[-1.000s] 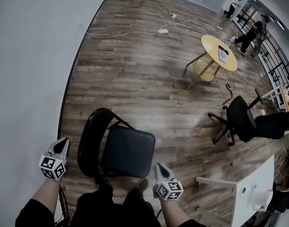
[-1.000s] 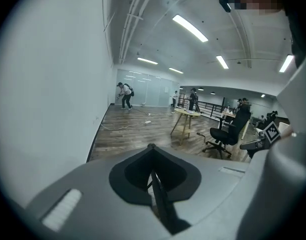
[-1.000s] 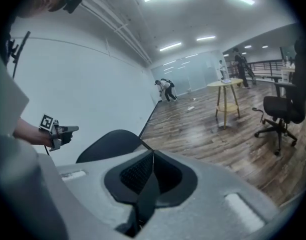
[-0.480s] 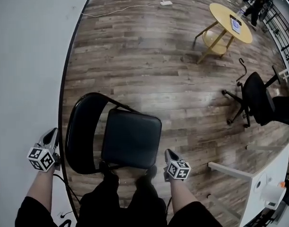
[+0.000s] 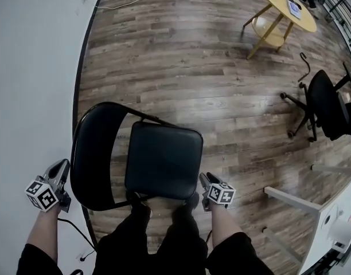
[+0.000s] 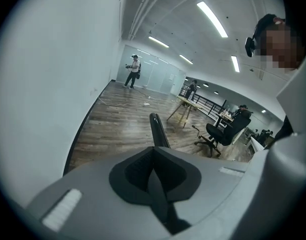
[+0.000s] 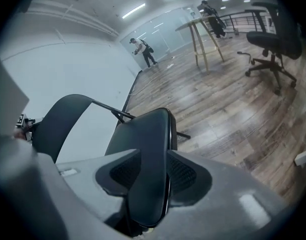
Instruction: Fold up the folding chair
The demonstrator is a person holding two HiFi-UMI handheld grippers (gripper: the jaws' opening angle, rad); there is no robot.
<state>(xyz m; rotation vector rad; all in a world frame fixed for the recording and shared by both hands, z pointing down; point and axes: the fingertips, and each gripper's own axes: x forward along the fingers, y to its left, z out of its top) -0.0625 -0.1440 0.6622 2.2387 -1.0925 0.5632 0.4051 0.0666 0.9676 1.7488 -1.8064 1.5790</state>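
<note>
The black folding chair stands open by the wall, with its seat (image 5: 164, 159) toward me and its curved backrest (image 5: 92, 153) at the left. My right gripper (image 5: 203, 179) is low at the seat's front right corner. In the right gripper view the seat's edge (image 7: 150, 149) runs between the jaws of my right gripper (image 7: 148, 176), which have just been opening, and the pads do not clamp it. My left gripper (image 5: 62, 166) hangs left of the backrest, apart from it. The left gripper view shows my left gripper (image 6: 154, 176) shut and empty, with the backrest (image 6: 158, 130) edge-on beyond it.
A white wall (image 5: 32, 67) runs along the left. A round yellow table (image 5: 281, 4) and a black office chair (image 5: 327, 105) stand far right, with a white desk (image 5: 336, 211) at the near right. A cable (image 5: 78, 229) lies by the wall. My legs (image 5: 158, 234) are behind the seat.
Both grippers have sunk. The right one has dropped furthest, down to the seat's front right corner, and its jaws now stand apart. The head view has tipped down toward the chair.
</note>
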